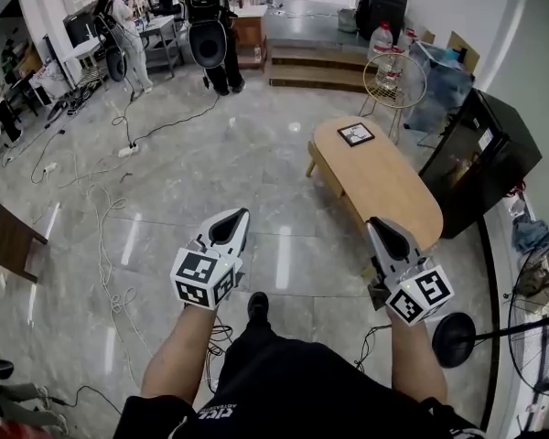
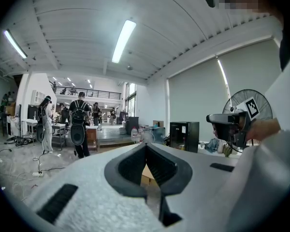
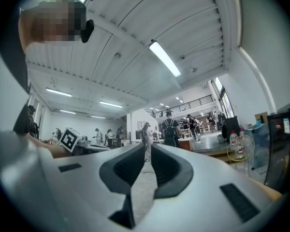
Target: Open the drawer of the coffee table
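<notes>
Wooden oval coffee table [image 1: 384, 181] stands well apart, drawer not visible, nothing begun; left gripper [image 1: 233, 219] is pressed together, right gripper [image 1: 384, 227] slightly spread, both empty.

The table [image 1: 384, 186] lies ahead to our right, a frame [image 1: 355, 134] on its far end, a cabinet [image 1: 480, 154] just right of it, a fan [image 1: 544, 337] nearer us.
</notes>
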Action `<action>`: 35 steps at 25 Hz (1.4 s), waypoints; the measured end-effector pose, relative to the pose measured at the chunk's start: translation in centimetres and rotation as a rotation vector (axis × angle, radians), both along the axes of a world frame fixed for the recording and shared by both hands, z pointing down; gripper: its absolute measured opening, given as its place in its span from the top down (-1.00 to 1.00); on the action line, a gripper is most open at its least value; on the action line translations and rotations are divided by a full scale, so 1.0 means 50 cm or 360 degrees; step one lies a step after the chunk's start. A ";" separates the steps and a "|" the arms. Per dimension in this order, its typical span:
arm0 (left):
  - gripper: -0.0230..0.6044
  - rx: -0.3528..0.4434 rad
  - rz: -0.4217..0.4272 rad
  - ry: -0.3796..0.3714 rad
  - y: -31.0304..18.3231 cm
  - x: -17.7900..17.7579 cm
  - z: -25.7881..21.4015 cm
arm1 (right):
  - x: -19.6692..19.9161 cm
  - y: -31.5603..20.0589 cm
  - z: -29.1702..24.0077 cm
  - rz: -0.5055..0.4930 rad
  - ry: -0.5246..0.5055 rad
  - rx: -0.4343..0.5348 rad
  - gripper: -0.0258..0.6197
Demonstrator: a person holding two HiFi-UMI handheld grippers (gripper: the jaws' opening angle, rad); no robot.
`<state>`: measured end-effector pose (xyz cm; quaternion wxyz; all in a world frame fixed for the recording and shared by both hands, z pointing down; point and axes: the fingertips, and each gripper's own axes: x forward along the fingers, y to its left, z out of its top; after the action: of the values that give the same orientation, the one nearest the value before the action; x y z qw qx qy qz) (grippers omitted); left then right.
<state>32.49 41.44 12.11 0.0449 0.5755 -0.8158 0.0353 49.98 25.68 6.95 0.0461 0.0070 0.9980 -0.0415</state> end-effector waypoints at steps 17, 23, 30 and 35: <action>0.90 -0.0023 0.0079 0.0106 -0.085 -0.411 0.048 | -0.465 -0.036 0.021 -0.0015 0.0094 -0.0027 0.63; 0.90 -0.0078 0.0093 0.0123 -0.053 -0.537 0.075 | -0.587 -0.029 0.026 0.0042 0.0130 -0.0037 0.63; 0.90 -0.0037 0.0044 0.0131 -0.024 -0.631 0.079 | -0.658 -0.017 0.046 0.0065 0.0228 0.0011 0.62; 0.90 -0.0037 0.0036 0.0155 -0.030 -0.672 0.096 | -0.696 -0.038 0.058 0.0071 0.0248 0.0008 0.62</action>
<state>-1.12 39.92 16.91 0.0909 0.5852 -0.8056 0.0172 15.19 23.80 9.84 -0.0309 -0.0182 0.9986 -0.0385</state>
